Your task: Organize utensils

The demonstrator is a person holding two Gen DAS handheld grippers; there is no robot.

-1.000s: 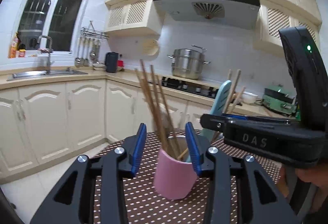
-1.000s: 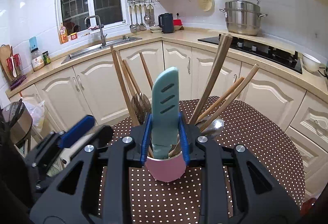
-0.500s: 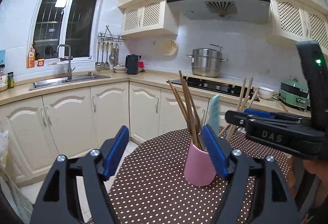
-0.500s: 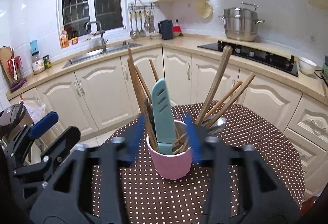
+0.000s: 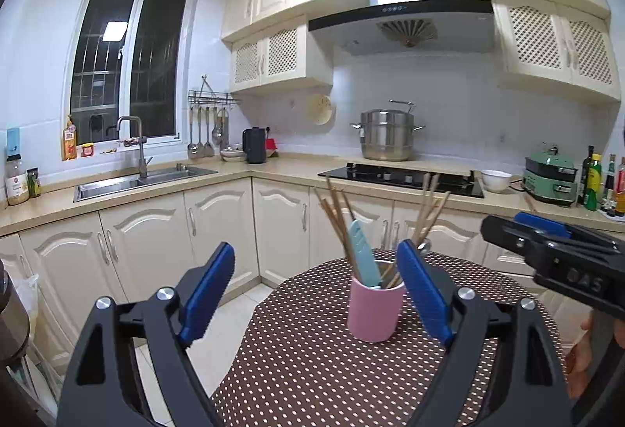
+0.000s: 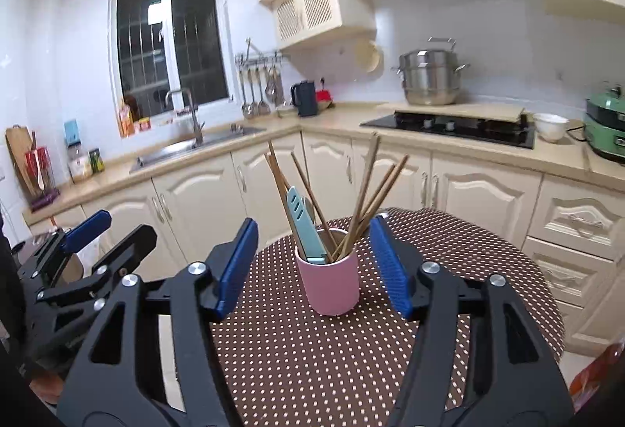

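A smooth pink cup (image 6: 332, 280) stands upright on a round table (image 6: 488, 263) under brown cloth dotted white, near the far edge. In it stand thin wooden chopsticks (image 6: 367, 184), fanned out and too bunched to count, and one flat teal knife (image 6: 302, 220) with three slots. The left gripper (image 5: 312, 294) and right gripper (image 6: 312, 267) both have black arms and ribbed blue pads; their jaws are opening, nothing pressed between them. Bare cloth lies all around the cup.

One pink cup (image 6: 332, 282), one teal knife (image 6: 304, 227), two claws, one steel pot (image 6: 429, 79).
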